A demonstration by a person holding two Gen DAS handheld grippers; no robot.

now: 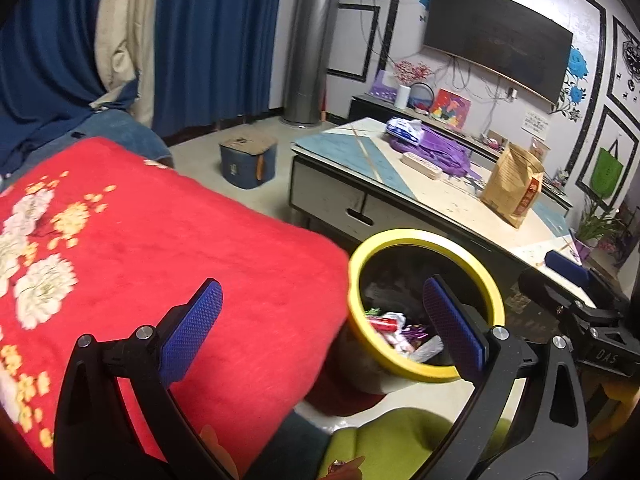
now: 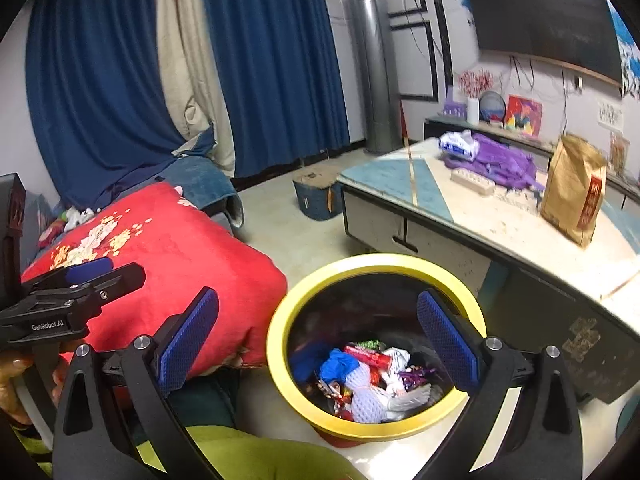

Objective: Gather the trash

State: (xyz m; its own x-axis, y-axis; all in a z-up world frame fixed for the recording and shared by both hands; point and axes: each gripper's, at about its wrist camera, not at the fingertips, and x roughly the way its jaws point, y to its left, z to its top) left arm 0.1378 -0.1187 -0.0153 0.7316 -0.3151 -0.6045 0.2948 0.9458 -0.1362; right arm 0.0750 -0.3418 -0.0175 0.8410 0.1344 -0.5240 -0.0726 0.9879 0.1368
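both claws point(image 1: 322, 328) point(image 2: 318, 338) wide, empty, above yellow-rimmed bin point(image 2: 280, 320).

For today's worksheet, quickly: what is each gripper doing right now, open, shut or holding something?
Left gripper: open, holding nothing.
Right gripper: open, holding nothing, above the bin.

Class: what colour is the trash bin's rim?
Yellow; the trash bin's rim shows best in the right wrist view.

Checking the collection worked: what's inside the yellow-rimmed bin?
The bin holds wrappers, white foam netting and something blue; anything beneath that pile is hidden.
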